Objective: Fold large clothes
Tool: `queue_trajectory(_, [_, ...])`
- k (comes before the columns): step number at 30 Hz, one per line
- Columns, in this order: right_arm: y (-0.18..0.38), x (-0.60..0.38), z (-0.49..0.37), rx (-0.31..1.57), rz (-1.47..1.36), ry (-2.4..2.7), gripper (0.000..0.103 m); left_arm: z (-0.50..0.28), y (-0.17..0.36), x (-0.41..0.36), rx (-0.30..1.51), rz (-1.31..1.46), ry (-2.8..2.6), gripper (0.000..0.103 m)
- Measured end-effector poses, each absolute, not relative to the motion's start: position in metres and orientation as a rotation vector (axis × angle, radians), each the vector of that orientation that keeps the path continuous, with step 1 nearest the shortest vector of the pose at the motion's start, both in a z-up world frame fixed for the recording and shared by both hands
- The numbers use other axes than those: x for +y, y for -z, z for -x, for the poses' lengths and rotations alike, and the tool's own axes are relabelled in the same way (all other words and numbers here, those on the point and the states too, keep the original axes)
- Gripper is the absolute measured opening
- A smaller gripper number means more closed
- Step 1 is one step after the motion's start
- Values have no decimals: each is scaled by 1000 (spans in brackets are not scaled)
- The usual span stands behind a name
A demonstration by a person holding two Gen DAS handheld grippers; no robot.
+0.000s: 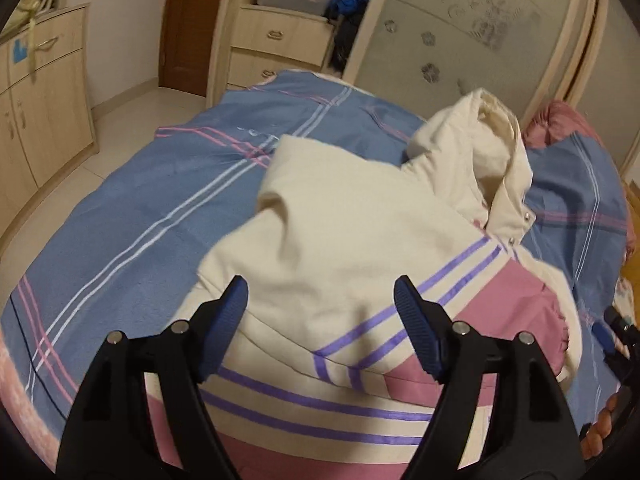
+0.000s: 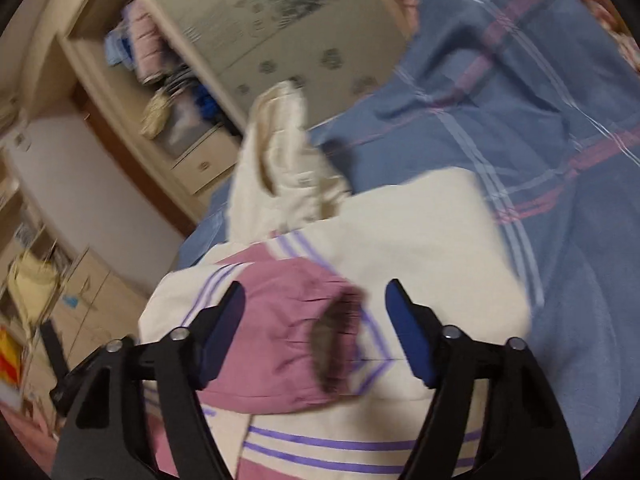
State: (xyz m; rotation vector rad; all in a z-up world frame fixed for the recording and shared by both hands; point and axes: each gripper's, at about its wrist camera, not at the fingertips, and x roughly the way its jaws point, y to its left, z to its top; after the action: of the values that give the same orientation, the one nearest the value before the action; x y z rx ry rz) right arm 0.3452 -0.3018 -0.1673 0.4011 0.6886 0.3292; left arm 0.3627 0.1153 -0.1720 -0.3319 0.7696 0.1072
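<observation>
Jacket (image 1: 360, 248) lies on the bed (image 1: 132, 216), cream body with pink panels and purple stripes, partly folded: one cream flap is laid across the torso, its squared edge pointing toward the wardrobe (image 1: 280, 36). Hood (image 1: 492, 148) stands up in a loose heap at the far end of the jacket, snaps visible along the collar placket below it. Bed cover is blue with pink and white check lines; a pink pillow (image 1: 560, 124) sits at the far right corner, just beyond the hood. Left gripper (image 1: 320, 300) is above the near part of the jacket, jaws spread wide, blue pads clear of the fabric on both sides, nothing between them. Right gripper (image 2: 314, 304) likewise has jaws spread wide with nothing pinched; it hangs over the pink sleeve (image 2: 280, 336), whose dark cuff opening (image 2: 336, 344) faces the camera between the two fingers. Whether either finger touches the sleeve cannot be told from this view. Sleeve lies across the cream and striped front of the jacket. In the left wrist view the tip of the right gripper shows at the far right edge, beside the jacket's pink side. Right wrist view is motion-blurred and tilted. Wardrobe has an open section with drawers and stacked clothes, next to a frosted sliding door (image 1: 460, 40). A low cabinet (image 1: 44, 92) stands at the left on the tiled floor.
</observation>
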Motion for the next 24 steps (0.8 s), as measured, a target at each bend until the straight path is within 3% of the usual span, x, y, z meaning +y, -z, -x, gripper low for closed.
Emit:
queue_trajectory(5, [200,-232,-371,849,-177,-392,63,-377,221,140,867,397,-201,78])
queue_trajectory(7, [229,-231,-393,945,-137,-322,54,-376,237,156,867,475,-142,77])
queue_trajectory(9, [242,-247,-404,1000,-227,-292,30,-371,233,150,853,409,-145,77])
queue_trajectory(10, [237,-256,-404,1003,-301,-298,30,-369,232,145,844,366,-166,77])
queue_trajectory(13, [199,-249,-394,910,-343,-335,36,-360,237,141,786,345,-171,77])
queue_trajectory(17, [150,-174,-394,817,-183,-572,73,-350,240,154,715,439,-121,77])
queue_trajectory(19, [136,-126,-405,807,-54,-626,78,-346,242,154,695,447,-111,77])
queue_trajectory(21, [128,-70,-422,798,86,-651,90,-345,242,152,689,441,-110,77])
queue_trajectory(24, [136,-9,-459,894,155,-690,91,-344,245,151,677,444,-106,77])
